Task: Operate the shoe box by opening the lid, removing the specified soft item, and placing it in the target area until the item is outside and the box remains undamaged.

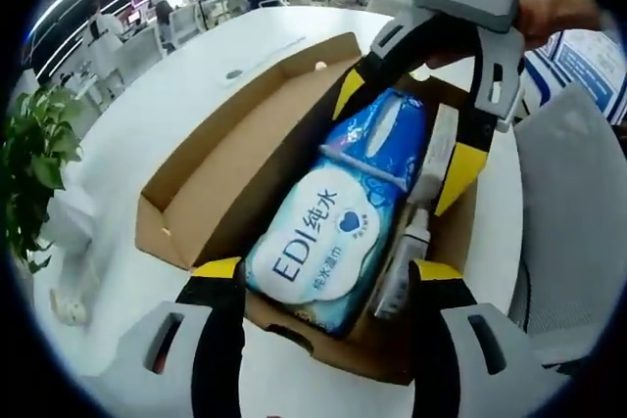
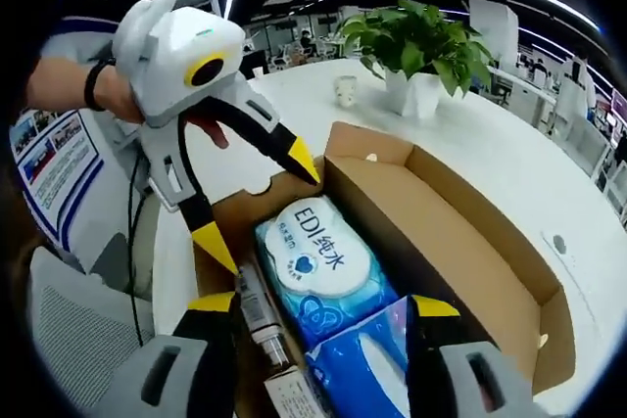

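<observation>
An open cardboard shoe box (image 1: 196, 193) lies on a round white table (image 1: 176, 75), its lid (image 2: 441, 232) folded back. Inside lie a white-and-blue EDI wet-wipes pack (image 1: 318, 242), a blue tissue pack (image 1: 387, 134) and a slim bottle (image 1: 407, 252) along one wall. My left gripper (image 1: 328, 271) is open, its jaws straddling the near end of the wipes pack. From the far side my right gripper (image 1: 404, 134) reaches into the box, open, its jaws either side of the tissue pack (image 2: 362, 369). The right gripper view has the left gripper (image 2: 258, 203) open over the wipes pack (image 2: 318, 261).
A potted plant (image 2: 421, 46) and a small white cup (image 2: 345, 90) stand on the table behind the box. A grey chair (image 1: 578, 203) is beside the table. A person's hand (image 2: 118, 95) holds the left gripper. Desks and people are far off.
</observation>
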`<state>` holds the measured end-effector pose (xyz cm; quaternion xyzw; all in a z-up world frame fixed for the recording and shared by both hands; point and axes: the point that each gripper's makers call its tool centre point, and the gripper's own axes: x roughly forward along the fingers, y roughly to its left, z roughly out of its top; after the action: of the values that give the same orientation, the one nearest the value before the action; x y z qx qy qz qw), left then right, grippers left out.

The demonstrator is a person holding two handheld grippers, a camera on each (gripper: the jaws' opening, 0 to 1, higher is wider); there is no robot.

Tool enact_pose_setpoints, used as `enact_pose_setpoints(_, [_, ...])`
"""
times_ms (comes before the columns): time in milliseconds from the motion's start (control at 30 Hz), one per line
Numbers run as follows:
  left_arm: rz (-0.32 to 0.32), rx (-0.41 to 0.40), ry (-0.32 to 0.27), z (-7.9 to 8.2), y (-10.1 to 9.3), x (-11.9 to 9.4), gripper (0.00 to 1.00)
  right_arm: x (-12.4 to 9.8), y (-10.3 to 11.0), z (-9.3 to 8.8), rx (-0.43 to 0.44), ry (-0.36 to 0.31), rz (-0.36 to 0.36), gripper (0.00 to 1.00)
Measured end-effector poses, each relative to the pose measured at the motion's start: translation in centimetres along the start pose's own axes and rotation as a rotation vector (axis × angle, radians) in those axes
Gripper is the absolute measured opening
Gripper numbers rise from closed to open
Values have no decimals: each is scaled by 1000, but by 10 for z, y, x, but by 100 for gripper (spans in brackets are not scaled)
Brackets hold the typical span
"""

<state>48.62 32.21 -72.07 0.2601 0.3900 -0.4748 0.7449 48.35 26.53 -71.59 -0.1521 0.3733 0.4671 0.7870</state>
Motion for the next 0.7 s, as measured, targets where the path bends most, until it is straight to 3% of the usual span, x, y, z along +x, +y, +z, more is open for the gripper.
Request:
enact_pose_setpoints(267, [-7,120,63,-6,2,17,67,19,-7,-5,-40,51,26,70])
enact_pose_setpoints(467, [-24,134,89,-9,10,32,67,32,-11,-19,-84,114,35,69])
enact_pose_setpoints(567, [-19,191,113,-12,11,37,68,37,-9,-18,-105,117,50,68])
enact_pose_setpoints(700, [-31,201,112,-13,13,43,68,45,-7,-20,-144,131,59,67])
